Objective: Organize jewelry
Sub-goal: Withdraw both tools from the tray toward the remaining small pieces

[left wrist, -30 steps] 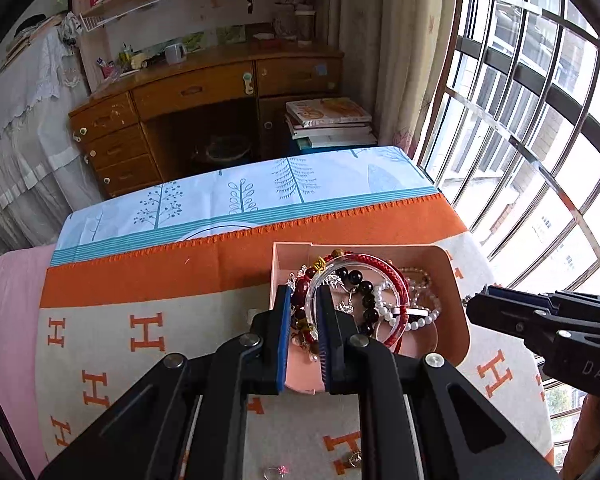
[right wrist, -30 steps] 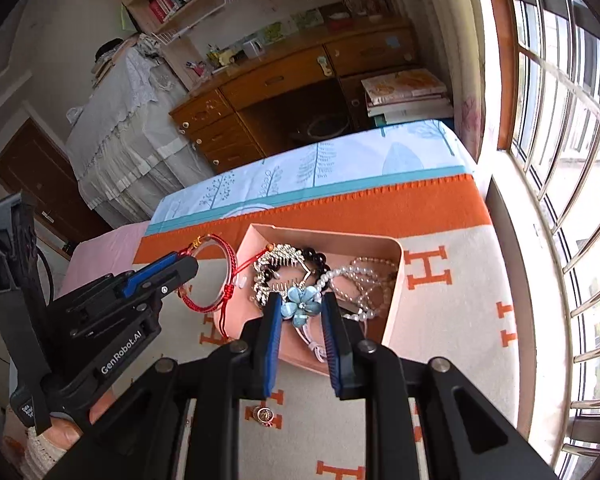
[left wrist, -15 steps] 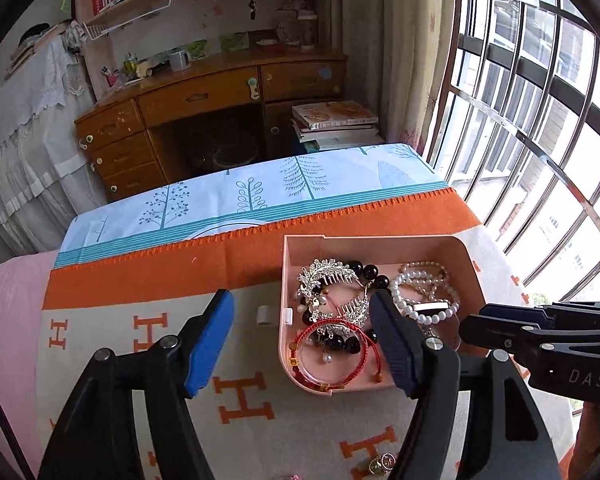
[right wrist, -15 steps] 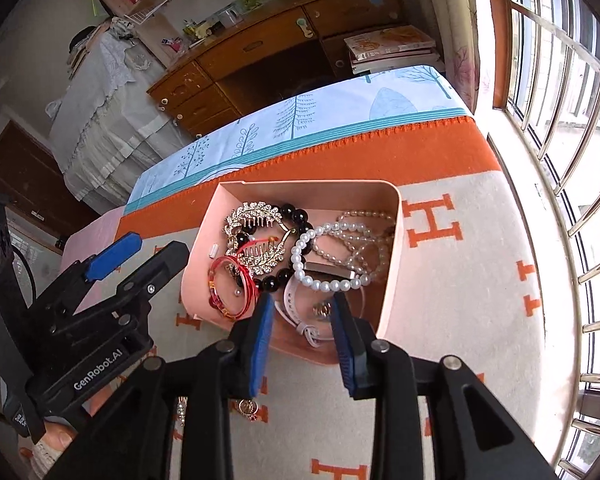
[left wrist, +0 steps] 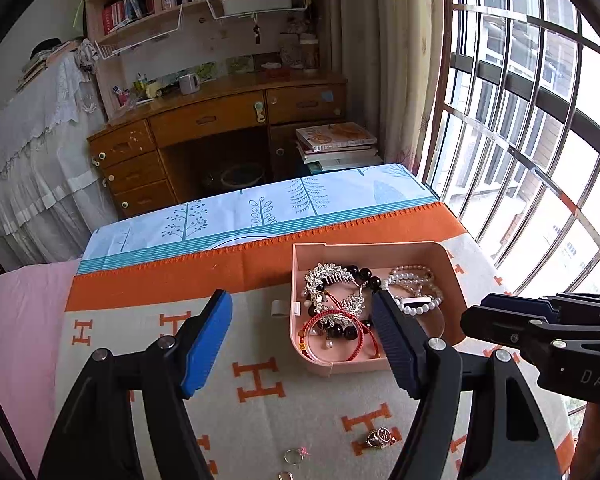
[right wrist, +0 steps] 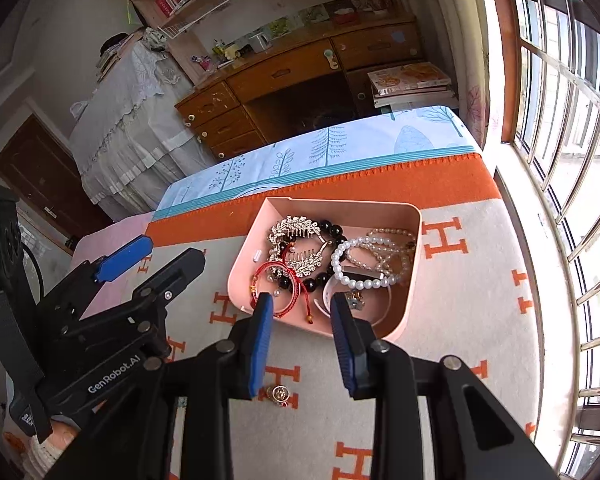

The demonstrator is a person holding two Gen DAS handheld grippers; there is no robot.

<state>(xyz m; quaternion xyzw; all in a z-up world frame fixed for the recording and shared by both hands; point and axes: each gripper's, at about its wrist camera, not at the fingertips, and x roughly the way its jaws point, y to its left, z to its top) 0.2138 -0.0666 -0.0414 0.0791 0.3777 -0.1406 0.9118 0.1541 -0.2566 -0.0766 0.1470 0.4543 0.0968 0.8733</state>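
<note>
Now that your left gripper (left wrist: 302, 336) has let go, the red cord bracelet (left wrist: 334, 330) it carried a second ago lies inside the shallow pink plastic tray (left wrist: 380, 246), at the near left corner, on top of the black glossy bead bracelet (right wrist: 332, 236).

Left tool: jaws were shut on the cord a second ago and have just been opening; they stand wide apart with nothing between the blue pads (left wrist: 206, 340). It has drawn back from the tray.

Right gripper (right wrist: 302, 326): jaws have opened a little over the same second and stand partly apart, holding nothing. The pale blue flower piece that sat between them earlier is released; a small bluish item by the right pad, inside the tray, may be it, but you cannot tell for sure.

Tray contents, as seen: silver rhinestone leaf hair comb (right wrist: 300, 240), white pearl strands (right wrist: 374, 258), the black beads, the red cord bracelet.

Outstanding: small gold-toned round earrings (left wrist: 380, 436) on the cream blanket with orange H letters (right wrist: 480, 276), just in front of the tray; a thin ring with a pink stone (left wrist: 294, 455) nearer your left tool.

Status, as a judgement: two deposits complete, both tools free. The loose pieces on the blanket look like your next pickups, and being small and flat they will want a careful, low pinch.
</note>
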